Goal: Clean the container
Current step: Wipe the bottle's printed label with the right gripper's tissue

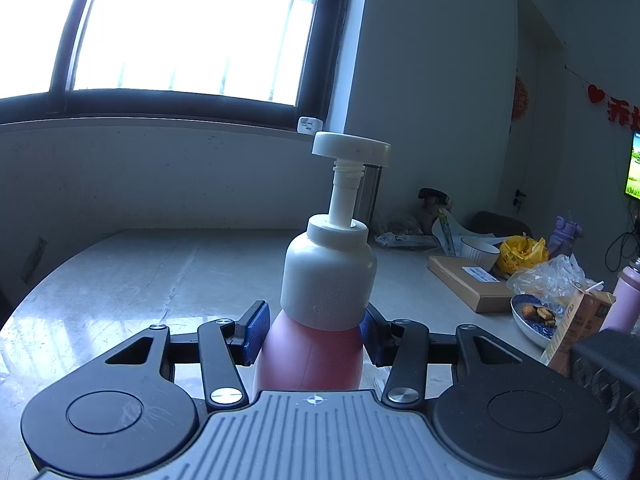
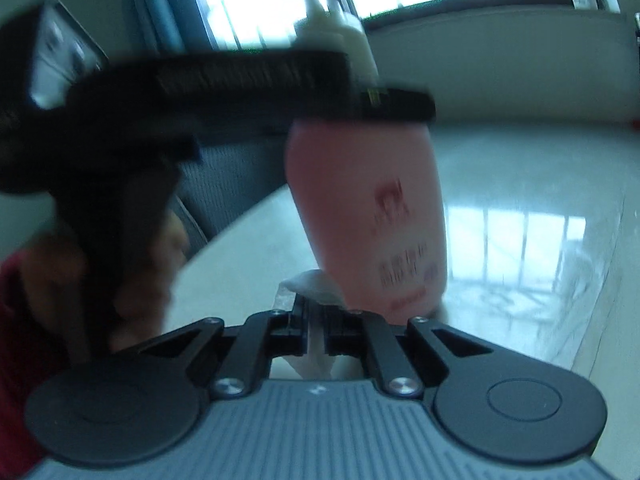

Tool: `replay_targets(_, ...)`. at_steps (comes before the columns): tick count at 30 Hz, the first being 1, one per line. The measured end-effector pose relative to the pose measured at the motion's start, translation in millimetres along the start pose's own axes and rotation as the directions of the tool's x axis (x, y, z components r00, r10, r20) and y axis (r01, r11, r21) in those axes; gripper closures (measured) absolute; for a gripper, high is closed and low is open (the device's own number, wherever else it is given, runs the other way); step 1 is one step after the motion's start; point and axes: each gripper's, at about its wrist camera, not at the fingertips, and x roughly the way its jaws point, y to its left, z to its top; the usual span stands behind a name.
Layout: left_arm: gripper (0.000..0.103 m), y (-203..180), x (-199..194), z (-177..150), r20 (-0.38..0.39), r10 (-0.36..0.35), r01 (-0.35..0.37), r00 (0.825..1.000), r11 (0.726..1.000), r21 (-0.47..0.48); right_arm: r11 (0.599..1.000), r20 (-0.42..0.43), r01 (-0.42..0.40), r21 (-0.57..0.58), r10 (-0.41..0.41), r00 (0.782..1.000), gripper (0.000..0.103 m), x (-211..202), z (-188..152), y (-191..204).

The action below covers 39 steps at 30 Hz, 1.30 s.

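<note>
left gripper (image 1: 310, 332) clamped on the pink pump bottle (image 1: 308, 356) just under its white cap, bottle upright above the pale table (image 1: 120, 280) | right gripper (image 2: 318, 324) closed on a white cloth (image 2: 316, 284), seemingly touching the bottle's lower side, view blurred | bowl (image 1: 528, 320) and box (image 1: 468, 280) well apart, at the table's far right

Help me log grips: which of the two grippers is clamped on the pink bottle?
The left gripper: its blue pads squeeze the pink bottle just under the white cap. The right gripper is shut on a white wipe instead.
</note>
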Motion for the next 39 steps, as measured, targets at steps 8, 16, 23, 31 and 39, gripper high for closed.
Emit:
replay_targets(8,0.054,0.9,-1.9,-1.3,-0.001,0.001,-0.001,1.000,1.000,-0.001,1.000,0.043,-0.014,0.009,0.014,0.999,0.096,-17.1,-2.5,0.3)
replay_targets(16,0.054,4.4,-5.6,-1.8,-0.002,0.006,-0.006,1.000,1.000,0.005,0.998,0.271,-0.061,0.026,0.052,0.961,0.096,-65.4,14.3,-0.8)
replay_targets(23,0.054,9.8,-11.1,-0.8,-0.003,0.006,-0.006,1.000,1.000,0.005,0.999,0.219,-0.048,0.023,0.042,0.975,0.096,-54.2,15.3,-0.4)
replay_targets(31,0.053,12.1,-16.9,-0.2,-0.003,0.002,-0.002,1.000,1.000,0.008,1.000,0.048,0.012,0.018,-0.013,0.999,0.096,-19.1,12.6,-11.3)
replay_targets(39,0.053,12.5,-20.3,0.2,-0.005,0.003,-0.003,1.000,1.000,0.006,0.999,0.022,0.021,0.034,-0.022,1.000,0.096,-0.5,12.7,-10.7)
